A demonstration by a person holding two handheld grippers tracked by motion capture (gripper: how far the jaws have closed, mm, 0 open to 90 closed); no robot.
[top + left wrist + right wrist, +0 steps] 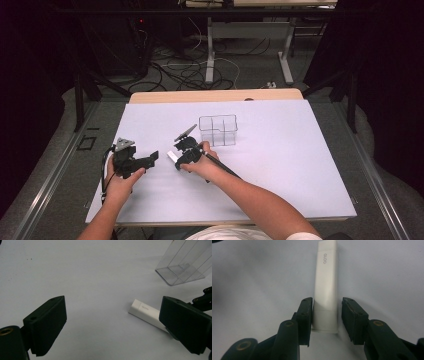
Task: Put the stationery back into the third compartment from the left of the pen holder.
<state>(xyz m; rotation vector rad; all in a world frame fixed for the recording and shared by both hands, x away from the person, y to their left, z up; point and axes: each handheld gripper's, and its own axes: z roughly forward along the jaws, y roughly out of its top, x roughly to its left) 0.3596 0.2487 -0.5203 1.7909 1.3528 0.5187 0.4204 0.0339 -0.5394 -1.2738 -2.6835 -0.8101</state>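
A white rectangular stick (325,285) with a small printed logo lies flat on the white table sheet (280,165). My right gripper (327,306) straddles its near end. The left pad lies against the stick's side, and a narrow gap shows at the right pad. In the high view the right gripper (179,158) sits just left of centre, over the stick (172,156). My left gripper (151,158) rests to its left, pointing at the stick (147,313). In the left gripper view the left gripper (113,312) has its jaws wide apart with nothing between them.
A clear plastic box with dividers (218,130) stands behind the right gripper, seen too as the box (183,265) in the left gripper view. The wooden table edge (215,96) runs along the far side. Cables and desk legs lie on the floor beyond.
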